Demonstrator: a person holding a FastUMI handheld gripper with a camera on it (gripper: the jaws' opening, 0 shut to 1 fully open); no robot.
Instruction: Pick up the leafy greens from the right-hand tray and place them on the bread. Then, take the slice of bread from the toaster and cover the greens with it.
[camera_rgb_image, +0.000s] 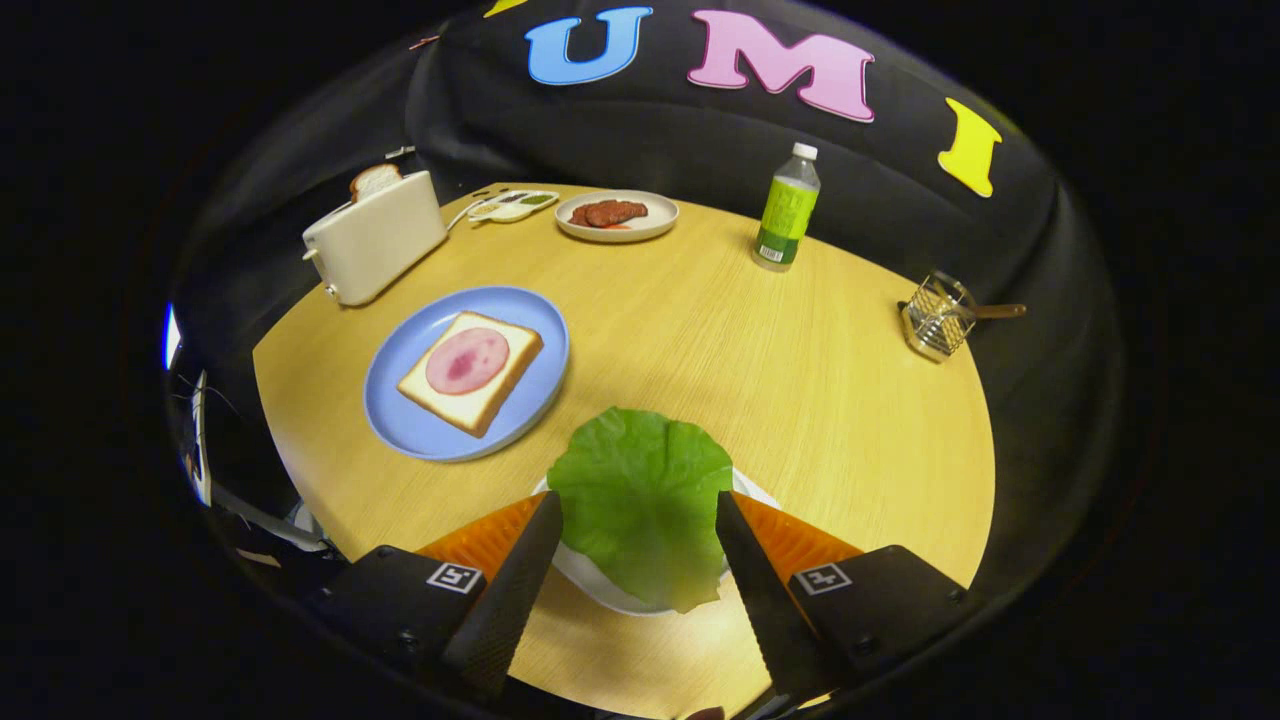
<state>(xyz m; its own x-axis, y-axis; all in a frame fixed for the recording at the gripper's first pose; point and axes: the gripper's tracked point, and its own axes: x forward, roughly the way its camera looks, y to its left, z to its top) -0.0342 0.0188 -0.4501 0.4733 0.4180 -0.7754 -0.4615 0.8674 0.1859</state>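
A green leaf of leafy greens (640, 490) sits between my fingers, its sides pressed by both, and it reaches a little ahead of the tips. My gripper (637, 505) is shut on it, just over the white tray (600, 590). Ahead and to the left lies a blue plate (400, 420) with a slice of bread (470, 372) topped by a round of pink ham. Beyond the plate, a white toaster (375, 238) stands at the table's far left with a slice of bread (374, 180) poking out of its slot.
At the back of the round wooden table (760, 370) stand a white plate of red meat (616, 215), a small sauce dish (512, 205) and a green-labelled bottle (787, 208). A wire holder (940, 318) sits near the right edge.
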